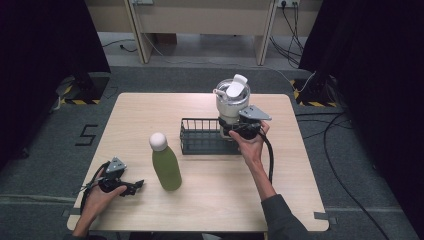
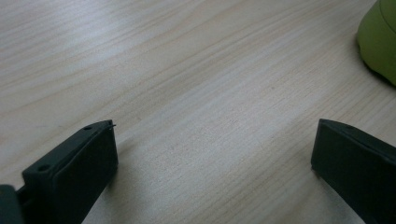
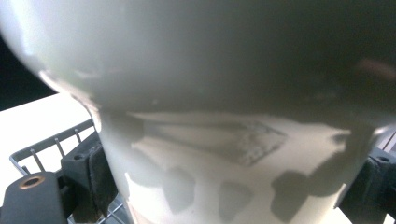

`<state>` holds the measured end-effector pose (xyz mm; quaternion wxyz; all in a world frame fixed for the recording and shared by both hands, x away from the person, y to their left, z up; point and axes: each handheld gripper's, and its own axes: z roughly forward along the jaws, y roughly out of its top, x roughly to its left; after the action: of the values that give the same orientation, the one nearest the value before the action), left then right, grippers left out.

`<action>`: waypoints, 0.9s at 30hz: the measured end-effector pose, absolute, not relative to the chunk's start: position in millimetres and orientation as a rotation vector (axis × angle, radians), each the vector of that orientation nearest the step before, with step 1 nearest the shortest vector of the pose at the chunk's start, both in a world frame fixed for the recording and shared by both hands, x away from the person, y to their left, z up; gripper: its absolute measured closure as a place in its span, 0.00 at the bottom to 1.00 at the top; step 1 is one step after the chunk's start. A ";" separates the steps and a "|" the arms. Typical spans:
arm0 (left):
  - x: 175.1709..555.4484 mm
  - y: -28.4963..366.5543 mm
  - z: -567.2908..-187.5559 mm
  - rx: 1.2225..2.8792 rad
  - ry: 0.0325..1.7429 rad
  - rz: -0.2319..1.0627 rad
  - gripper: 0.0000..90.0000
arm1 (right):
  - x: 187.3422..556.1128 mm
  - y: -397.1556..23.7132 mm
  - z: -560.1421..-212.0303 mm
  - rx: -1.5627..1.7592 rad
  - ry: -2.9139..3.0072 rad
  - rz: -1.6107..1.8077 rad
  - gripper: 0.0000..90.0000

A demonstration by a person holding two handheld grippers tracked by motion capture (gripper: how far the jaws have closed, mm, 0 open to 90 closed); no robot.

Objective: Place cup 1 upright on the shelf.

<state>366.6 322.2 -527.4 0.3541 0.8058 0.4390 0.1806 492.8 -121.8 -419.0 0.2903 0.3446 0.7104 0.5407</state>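
Your right hand-held gripper (image 1: 231, 128) is clamped on the white tumbler (image 1: 232, 100), jaws pressed on either side of its narrow lower body. The tumbler stands upright at the right end of the black wire basket (image 1: 200, 136), far-centre on the worktop (image 1: 210, 200); whether its base rests on the basket floor or hangs just above it, you can't tell from the high view. Its lid has a flip cap standing open on top. In the right gripper view the tumbler (image 3: 224, 140) sits tight between the black pads (image 3: 100, 170), with basket wires (image 3: 51, 147) showing low at the left. Your right hand (image 1: 252, 147) comes in from the near side; the cable trails back along the forearm.

Left of the basket and nearer to you stands the green bottle (image 1: 166, 165) with a white cap, upright, well apart from the tumbler. Your left hand-held gripper (image 1: 136, 186) rests low at the near left of the worktop, just left of the bottle, jaws spread wide with nothing between them. In the left gripper view the bottle's base (image 2: 380, 39) shows at the upper right, with bare wood between the jaws.
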 end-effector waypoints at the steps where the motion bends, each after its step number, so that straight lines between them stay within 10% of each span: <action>1: 366.6 322.2 -527.4 2.083 1.135 0.467 0.00 | 492.6 -121.8 -420.1 0.921 1.898 1.440 0.12; 27: 366.5 322.2 -527.4 2.083 1.135 0.468 0.00 | 490.8 -122.2 -446.5 0.946 1.901 1.431 0.12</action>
<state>366.5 322.2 -527.4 0.3539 0.8058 0.4389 0.1810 490.8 -122.2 -446.5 0.2865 0.3541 0.7111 0.5355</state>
